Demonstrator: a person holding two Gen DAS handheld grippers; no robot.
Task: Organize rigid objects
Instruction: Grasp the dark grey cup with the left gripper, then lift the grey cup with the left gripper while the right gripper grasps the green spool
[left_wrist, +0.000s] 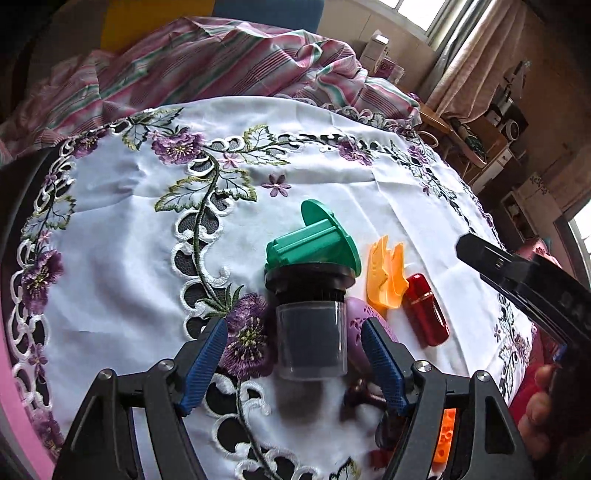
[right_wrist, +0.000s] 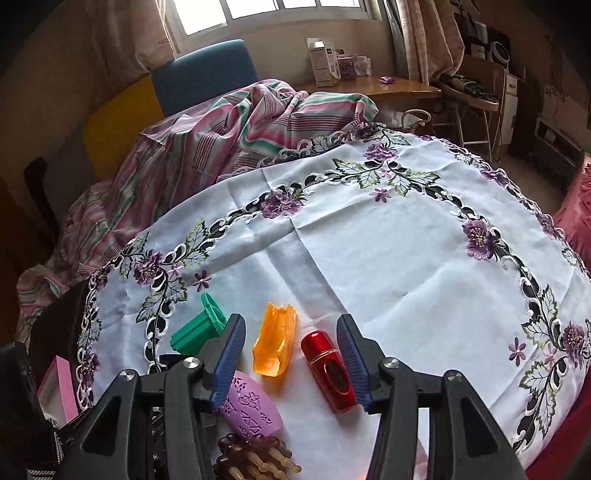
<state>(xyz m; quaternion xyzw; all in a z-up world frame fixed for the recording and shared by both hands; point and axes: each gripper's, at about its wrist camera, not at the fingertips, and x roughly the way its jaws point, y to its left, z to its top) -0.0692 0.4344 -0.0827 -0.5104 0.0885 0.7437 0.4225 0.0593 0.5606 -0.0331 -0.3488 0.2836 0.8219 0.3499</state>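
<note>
A clear cup with a black collar lies on the white embroidered cloth, and a green flanged piece rests at its far end. My left gripper is open, its blue fingers either side of the cup. To the right lie an orange plastic piece, a red capsule and a purple egg-shaped piece. My right gripper is open above the orange piece and red capsule. The purple piece and green piece sit left of it.
A brown hair claw lies at the near edge, and also shows in the left wrist view. A striped pink cloth is heaped behind the table. A pink box sits at the left. A wooden desk with boxes stands by the window.
</note>
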